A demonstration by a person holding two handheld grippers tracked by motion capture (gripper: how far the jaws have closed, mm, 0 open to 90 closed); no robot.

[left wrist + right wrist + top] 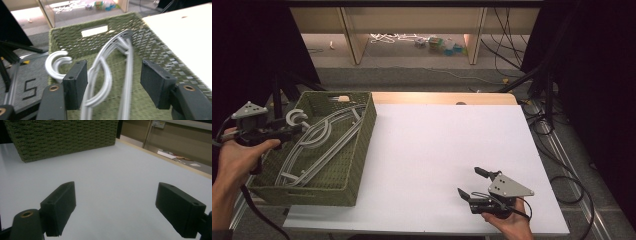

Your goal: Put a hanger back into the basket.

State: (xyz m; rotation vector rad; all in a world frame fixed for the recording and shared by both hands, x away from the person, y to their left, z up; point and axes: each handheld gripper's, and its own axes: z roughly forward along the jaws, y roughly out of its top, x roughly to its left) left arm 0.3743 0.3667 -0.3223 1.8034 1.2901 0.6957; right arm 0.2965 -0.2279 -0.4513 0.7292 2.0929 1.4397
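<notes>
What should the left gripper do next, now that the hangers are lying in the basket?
Probably lift the left gripper clear of the green basket and back off. Its jaws stand open with nothing pressed between them, and the grey hangers lie inside the basket, so no grip seems needed.

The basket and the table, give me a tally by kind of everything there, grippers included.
Green woven basket: 1
Grey plastic hangers lying in the basket: at least 2, tangled, so the exact number is unclear
Handheld grippers: 2, left gripper and right gripper, both with open, empty jaws
Total: at least 5
</notes>
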